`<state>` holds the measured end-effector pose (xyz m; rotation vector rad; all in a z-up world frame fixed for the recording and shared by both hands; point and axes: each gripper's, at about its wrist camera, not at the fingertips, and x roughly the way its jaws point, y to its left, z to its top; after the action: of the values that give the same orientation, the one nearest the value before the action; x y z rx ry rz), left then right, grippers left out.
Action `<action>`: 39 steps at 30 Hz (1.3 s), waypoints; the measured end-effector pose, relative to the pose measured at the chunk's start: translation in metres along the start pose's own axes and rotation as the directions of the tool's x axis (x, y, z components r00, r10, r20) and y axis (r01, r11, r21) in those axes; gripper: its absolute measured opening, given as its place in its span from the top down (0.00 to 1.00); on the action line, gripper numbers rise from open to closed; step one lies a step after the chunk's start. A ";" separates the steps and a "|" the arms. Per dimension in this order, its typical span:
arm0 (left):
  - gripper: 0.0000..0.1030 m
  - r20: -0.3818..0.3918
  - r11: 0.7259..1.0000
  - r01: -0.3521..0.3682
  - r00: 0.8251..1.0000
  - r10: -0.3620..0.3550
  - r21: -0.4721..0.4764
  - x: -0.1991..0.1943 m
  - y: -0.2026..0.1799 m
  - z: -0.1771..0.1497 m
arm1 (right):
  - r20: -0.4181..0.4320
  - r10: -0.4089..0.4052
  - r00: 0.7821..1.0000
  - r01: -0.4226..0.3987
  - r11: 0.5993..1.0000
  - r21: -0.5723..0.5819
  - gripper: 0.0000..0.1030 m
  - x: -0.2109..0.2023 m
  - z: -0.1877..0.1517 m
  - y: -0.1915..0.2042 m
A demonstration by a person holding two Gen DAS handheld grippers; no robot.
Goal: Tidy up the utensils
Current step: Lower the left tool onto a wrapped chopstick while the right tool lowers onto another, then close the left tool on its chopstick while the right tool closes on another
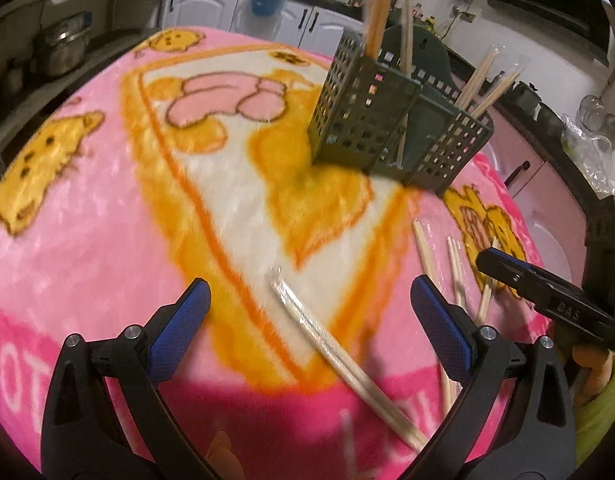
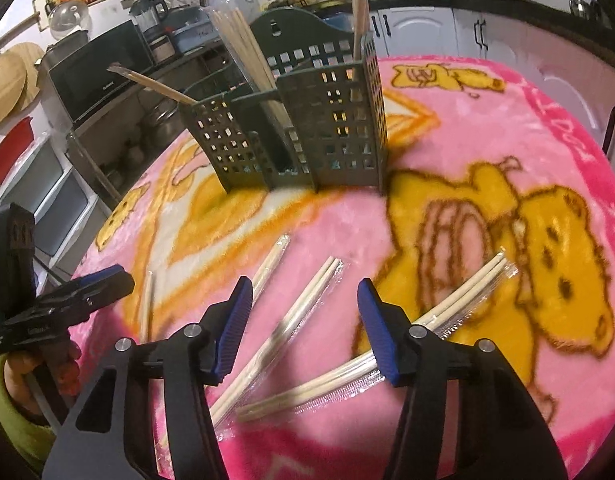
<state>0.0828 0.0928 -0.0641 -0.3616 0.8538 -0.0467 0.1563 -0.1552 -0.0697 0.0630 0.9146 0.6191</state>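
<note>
A dark green perforated utensil holder stands upright on the pink blanket, with several chopsticks sticking out of its compartments. My left gripper is open wide just above a plastic-wrapped chopstick pair that lies diagonally between its fingers. My right gripper is open too, with a wrapped chopstick pair lying on the blanket between its blue pads, untouched. Another wrapped pair runs under its right finger, and more chopsticks lie to the left.
The cartoon-printed pink blanket covers the whole table. Loose chopsticks lie beside my right gripper in the left wrist view. Kitchen cabinets, a microwave and shelves ring the table. A green sleeve shows behind the left gripper.
</note>
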 end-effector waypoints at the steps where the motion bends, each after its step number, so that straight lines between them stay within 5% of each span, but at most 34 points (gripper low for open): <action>1: 0.11 -0.009 1.000 0.005 1.000 -0.005 -0.007 0.001 0.001 0.000 | -0.005 0.002 1.000 -0.002 1.000 0.004 0.54 0.002 0.001 -0.001; 17: 0.43 -0.089 0.994 0.027 0.995 -0.036 -0.105 0.014 0.006 0.003 | -0.098 0.057 0.994 -0.047 0.993 0.105 0.68 0.031 0.013 -0.021; 22: 0.44 -0.110 0.990 0.059 0.991 -0.073 -0.125 0.014 0.005 0.001 | -0.108 0.055 0.993 -0.043 0.993 0.108 0.72 0.036 0.019 -0.024; 28: 0.46 -0.125 0.995 0.022 0.992 -0.035 -0.101 0.022 0.002 0.003 | -0.115 0.019 0.993 -0.011 0.997 0.071 0.77 0.039 0.021 -0.020; 31: 0.54 -0.128 0.996 -0.009 0.992 -0.002 -0.087 0.025 0.000 0.007 | -0.114 0.002 0.994 0.005 0.998 0.061 0.82 0.040 0.022 -0.018; 36: 0.88 -0.136 0.995 -0.064 0.989 0.053 -0.075 0.031 0.006 0.015 | -0.101 -0.015 0.995 0.020 0.998 0.052 0.86 0.039 0.023 -0.016; 39: 0.91 -0.134 0.996 -0.052 0.990 0.043 -0.069 0.033 0.008 0.019 | -0.094 -0.009 0.996 0.015 0.998 0.061 0.88 0.038 0.025 -0.017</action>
<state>0.1179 0.1000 -0.0794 -0.4098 0.9973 0.0048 0.2001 -0.1441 -0.0869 0.0847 1.0239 0.5859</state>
